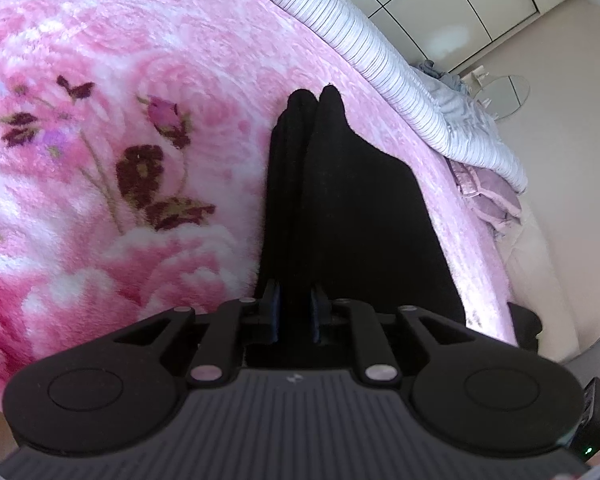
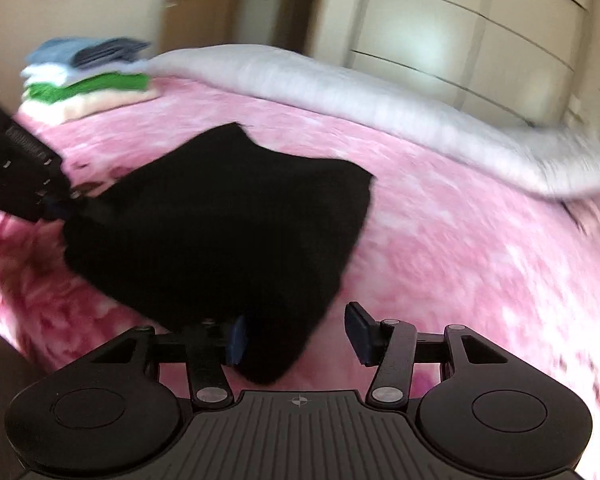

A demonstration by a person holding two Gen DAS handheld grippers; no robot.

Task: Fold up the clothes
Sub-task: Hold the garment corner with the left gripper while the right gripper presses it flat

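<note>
Pink floral fleece blanket (image 1: 140,80) covers bed, no legible writing.
Black knit garment (image 2: 220,220) lies on it; left gripper (image 1: 296,308) fingers pinch one edge, right gripper (image 2: 300,336) fingers spread around a corner.

Folded pile (image 2: 88,76) — motion-blurred

Black garment (image 1: 340,200), pink rose-patterned blanket (image 1: 120,100), striped white duvet (image 1: 400,72), green folded top (image 2: 88,86)

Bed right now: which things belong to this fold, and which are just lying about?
In the job: black garment; left gripper, shut on it; right gripper, open.

Lying about: stack of folded clothes; striped duvet; pink floral blanket.
</note>
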